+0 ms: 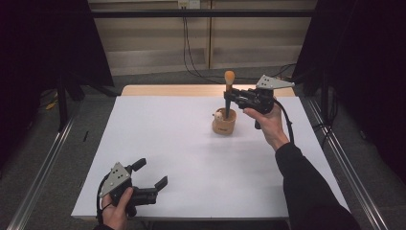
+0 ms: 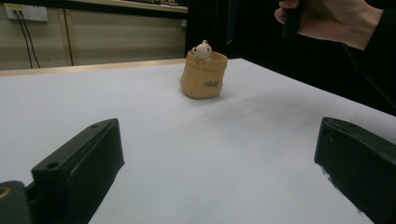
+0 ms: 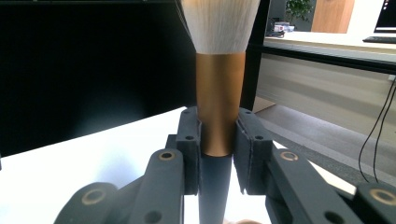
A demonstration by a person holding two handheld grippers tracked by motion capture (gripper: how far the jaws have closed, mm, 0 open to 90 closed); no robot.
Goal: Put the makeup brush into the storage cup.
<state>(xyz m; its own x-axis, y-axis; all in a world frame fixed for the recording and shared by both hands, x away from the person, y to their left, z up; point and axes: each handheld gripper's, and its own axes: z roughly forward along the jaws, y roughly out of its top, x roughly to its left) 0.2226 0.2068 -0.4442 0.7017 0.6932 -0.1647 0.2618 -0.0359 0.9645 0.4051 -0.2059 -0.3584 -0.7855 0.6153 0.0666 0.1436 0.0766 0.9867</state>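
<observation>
A makeup brush [image 1: 229,91] with a pale bristle head, copper ferrule and black handle stands upright, its lower end inside a small tan pouch-shaped holder [image 1: 224,122] near the table's far middle. My right gripper [image 1: 233,97] is shut on the brush; in the right gripper view the jaws clamp the copper ferrule of the brush [image 3: 220,107]. The holder [image 2: 203,76] has a small white figure [image 2: 202,49] at its rim. My left gripper [image 1: 151,174] rests open near the table's front left corner, its jaws wide apart with nothing between them, pointing toward the holder.
The white table top [image 1: 191,158] spreads between both hands. A wooden strip [image 1: 167,90] borders its far edge. Metal rails [image 1: 43,167] run along the floor on both sides, and black cables [image 1: 191,62] hang behind the table.
</observation>
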